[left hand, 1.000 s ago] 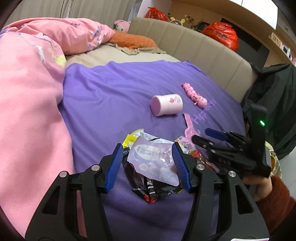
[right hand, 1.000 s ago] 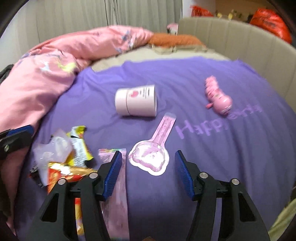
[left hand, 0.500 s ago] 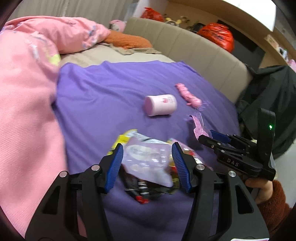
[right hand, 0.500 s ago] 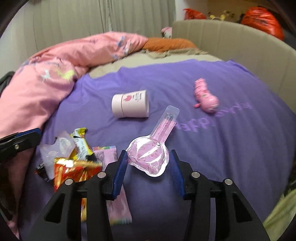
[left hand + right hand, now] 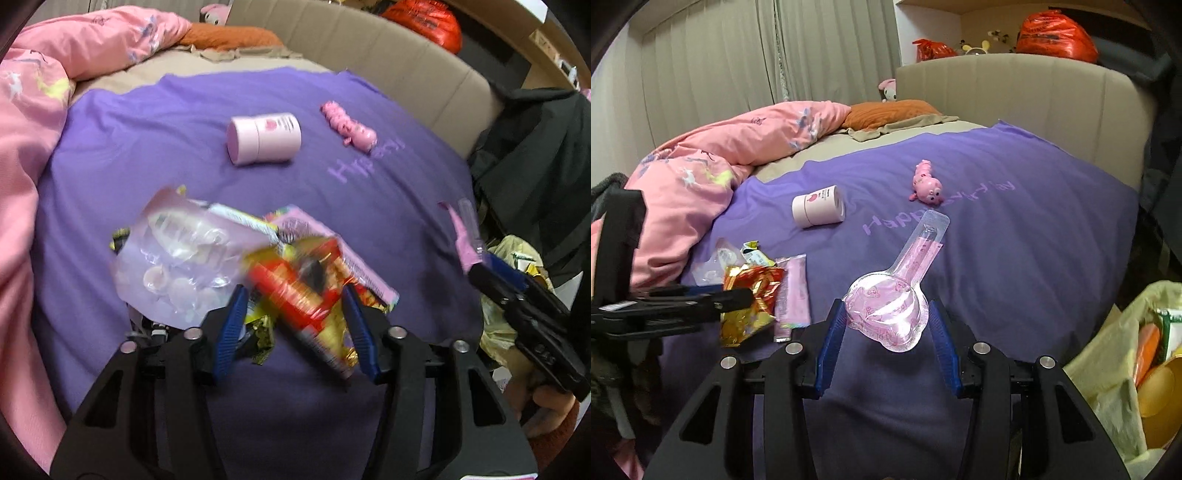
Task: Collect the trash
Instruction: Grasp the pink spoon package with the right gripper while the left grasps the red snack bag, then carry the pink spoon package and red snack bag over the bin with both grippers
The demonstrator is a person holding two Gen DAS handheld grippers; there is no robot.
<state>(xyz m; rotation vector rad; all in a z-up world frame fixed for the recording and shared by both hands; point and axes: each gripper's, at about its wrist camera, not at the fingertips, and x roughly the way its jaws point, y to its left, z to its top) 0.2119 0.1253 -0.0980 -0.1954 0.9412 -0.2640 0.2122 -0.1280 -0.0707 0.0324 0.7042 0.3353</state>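
left tool (image 5: 293,317) closing, pinching red-gold wrapper (image 5: 303,291) | right tool (image 5: 886,339) pinching pink spoon pack (image 5: 890,310), lifted off bed (image 5: 1015,236)

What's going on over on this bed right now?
A person is clearing trash off the purple blanket with a gripper in each hand. The right gripper is clamped on a pink spoon-shaped plastic package, lifted off the bed. The left gripper has just been closing around a red and gold snack wrapper from the wrapper pile. A yellowish trash bag sits open beside the bed.
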